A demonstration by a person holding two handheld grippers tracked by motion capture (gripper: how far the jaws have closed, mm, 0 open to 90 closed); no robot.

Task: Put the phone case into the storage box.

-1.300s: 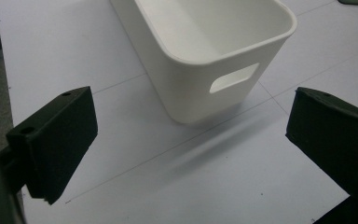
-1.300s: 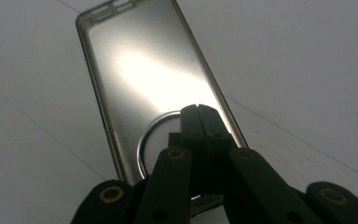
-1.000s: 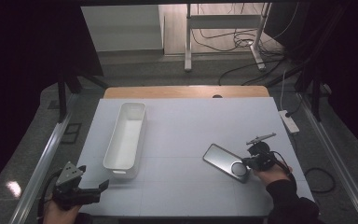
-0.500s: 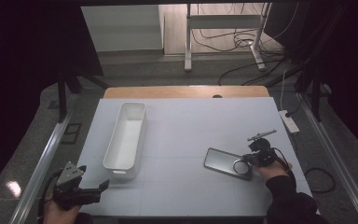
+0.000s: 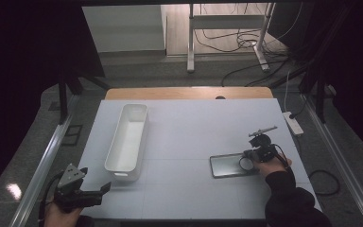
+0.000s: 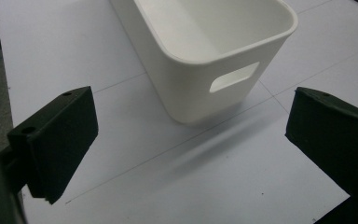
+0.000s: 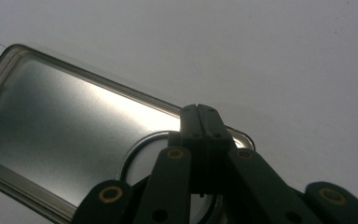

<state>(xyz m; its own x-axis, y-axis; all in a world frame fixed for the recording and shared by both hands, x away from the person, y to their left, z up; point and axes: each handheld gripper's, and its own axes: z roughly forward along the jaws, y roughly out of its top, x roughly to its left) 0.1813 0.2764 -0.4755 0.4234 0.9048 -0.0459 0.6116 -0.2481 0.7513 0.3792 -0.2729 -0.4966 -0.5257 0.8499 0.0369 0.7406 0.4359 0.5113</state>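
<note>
1. two grippers at work over a white table (image 5: 194,127), one at each near corner.
2. left gripper (image 5: 105,187) held off the near-left corner, jaws spread wide, pointing at the end of a white bin (image 5: 127,137).
3. bin seen up close in the left gripper view, empty, handle slot (image 6: 234,77) facing the jaws.
4. right gripper (image 7: 200,121) with jaws pressed together, tips down on the clear phone case (image 7: 70,121).
5. case (image 5: 229,164) lying flat at the near right, well apart from the bin, ring (image 7: 135,154) visible at the jaws.
</note>
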